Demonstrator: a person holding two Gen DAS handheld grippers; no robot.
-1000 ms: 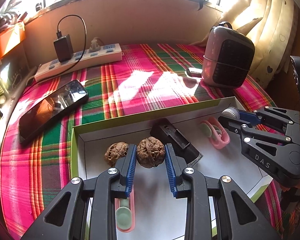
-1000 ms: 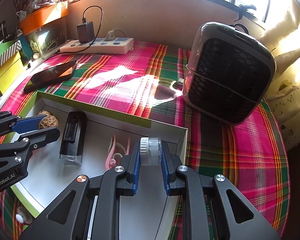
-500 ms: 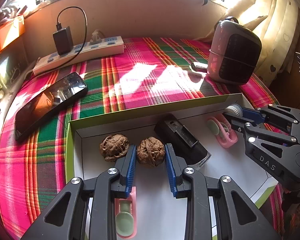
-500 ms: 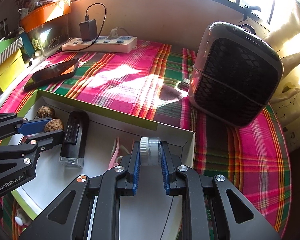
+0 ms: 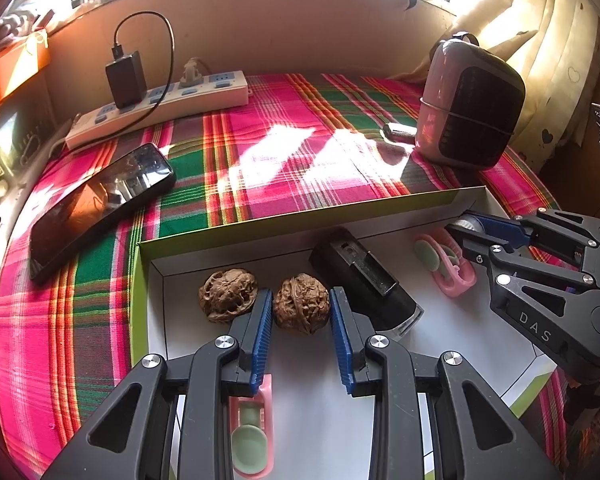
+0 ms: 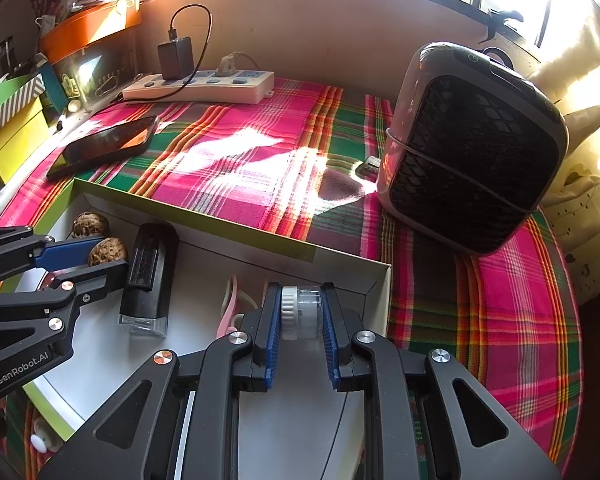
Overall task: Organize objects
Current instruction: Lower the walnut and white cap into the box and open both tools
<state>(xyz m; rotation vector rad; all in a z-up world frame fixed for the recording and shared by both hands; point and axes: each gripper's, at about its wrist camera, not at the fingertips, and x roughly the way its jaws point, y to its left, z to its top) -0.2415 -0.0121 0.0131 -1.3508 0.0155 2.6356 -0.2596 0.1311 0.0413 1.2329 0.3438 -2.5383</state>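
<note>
Holding a walnut [image 5: 301,309] between its blue pads, the left gripper [image 5: 301,320] stands low inside the white box [image 5: 466,344], near the box's far left corner. The pads seem to touch the shell on both sides, so I judge it clamped on the nut, which sits at the box floor or just above it; I cannot tell which. A second walnut [image 5: 227,294] lies just beside it, closer to the left wall.

The right gripper [image 6: 300,312] is closed on a small clear bottle [image 6: 302,312] with a ribbed white cap, held over the far right corner of the box.

A walnut is probably light, hard and stiff, with a rough, wrinkled shell that gives the pads good friction. But it is round, so it may roll or pop out if it is squeezed away from its widest part; the best hold is across the middle. The bottle looks light and smooth, likely plastic; its body is slippery, so the ribbed cap is the safer place to pinch.

Counted inside the box: two walnuts, one black rectangular device [image 5: 362,282] with a clear end, two pink clips with green pads, one [image 5: 444,262] near the far wall and one [image 5: 250,428] partly under the left gripper, and one bottle.
</note>
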